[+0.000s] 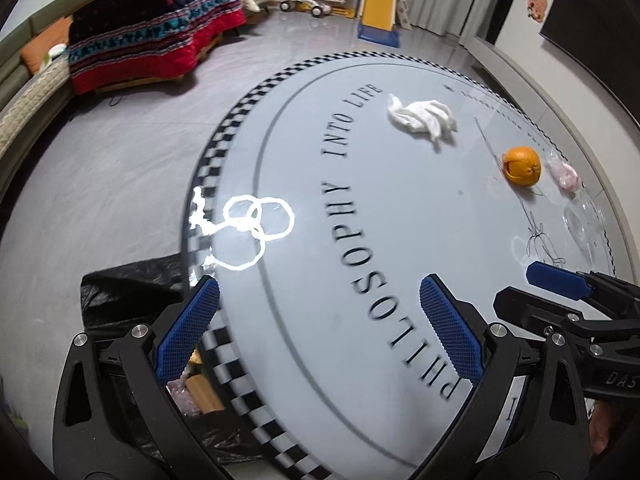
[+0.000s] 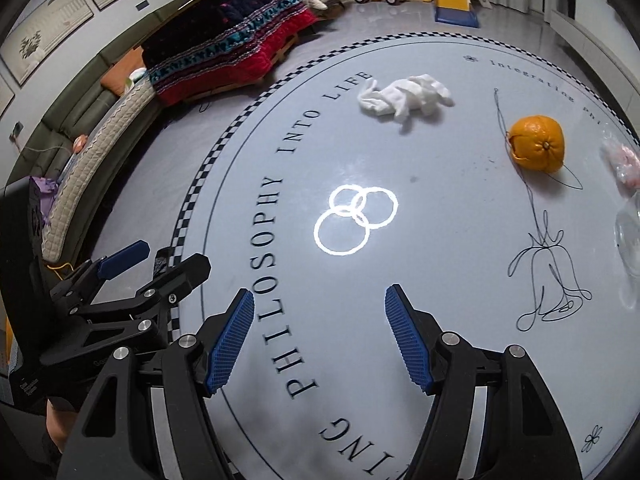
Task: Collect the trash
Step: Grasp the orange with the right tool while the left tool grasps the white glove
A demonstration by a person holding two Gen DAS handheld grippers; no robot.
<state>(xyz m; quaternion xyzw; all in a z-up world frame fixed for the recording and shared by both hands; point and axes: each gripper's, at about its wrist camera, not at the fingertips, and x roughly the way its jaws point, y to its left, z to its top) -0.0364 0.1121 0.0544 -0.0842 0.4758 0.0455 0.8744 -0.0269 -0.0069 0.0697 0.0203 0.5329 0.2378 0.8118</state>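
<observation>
A crumpled white tissue (image 1: 422,118) (image 2: 404,94) lies on the far side of the round grey table (image 1: 320,300) (image 2: 420,380). An orange peel (image 1: 522,166) (image 2: 538,143) sits to its right, with a pink wrapper (image 1: 564,174) (image 2: 622,160), clear plastic (image 1: 580,220) (image 2: 630,236) and a black thread (image 2: 548,280) beyond. My left gripper (image 1: 320,320) is open and empty over the table's left edge, above a black trash bag (image 1: 132,288). My right gripper (image 2: 320,336) is open and empty over the table's near part.
A sofa (image 2: 80,120) with a red and dark blanket (image 1: 152,36) (image 2: 232,40) stands at the far left. Toys and a small slide (image 1: 380,4) stand at the back of the grey floor. A ceiling lamp's reflection (image 2: 354,220) shines on the tabletop.
</observation>
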